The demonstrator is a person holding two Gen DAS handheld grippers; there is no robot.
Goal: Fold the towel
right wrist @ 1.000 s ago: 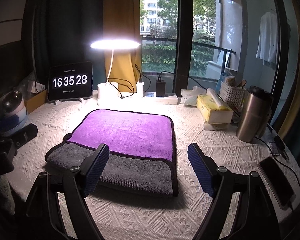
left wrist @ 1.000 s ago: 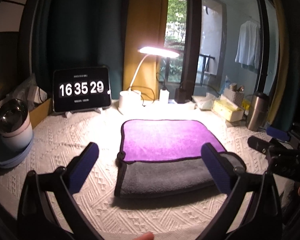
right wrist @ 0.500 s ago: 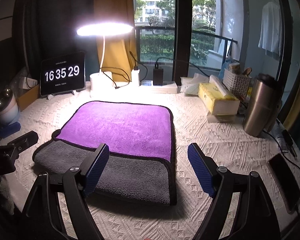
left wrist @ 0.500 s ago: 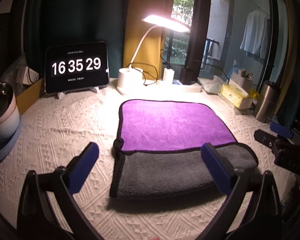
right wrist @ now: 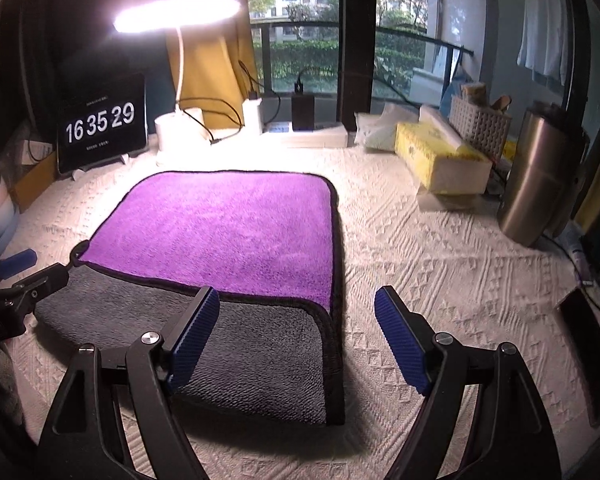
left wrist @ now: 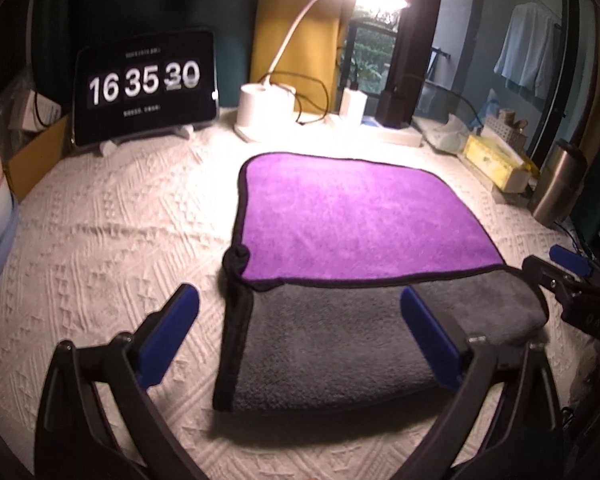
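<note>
Towel (left wrist: pixel 364 240) laid flat on textured tablecloth (left wrist: pixel 100 240), centre of table; purple layer folded back over grey, grey strip exposed along near edge.

Left gripper (left wrist: pixel 300 332) spread wide, nothing held, poised over near-left corner. Right gripper (right wrist: pixel 296 332) likewise spread, empty, over near-right corner.

Risks judged:
- only top layer pinched; fold skews
- tablecloth caught with towel
- uneven lift; edges misaligned
- bunched left corner (left wrist: pixel 236 260) snagged

Both cameras sit low and close over the table, looking toward the window. The left wrist view looks from the towel's (left wrist: pixel 340 264) left side, the right wrist view from its right (right wrist: pixel 220 264). Both see the clock (left wrist: pixel 144 84) and lamp (right wrist: pixel 176 16).
</note>
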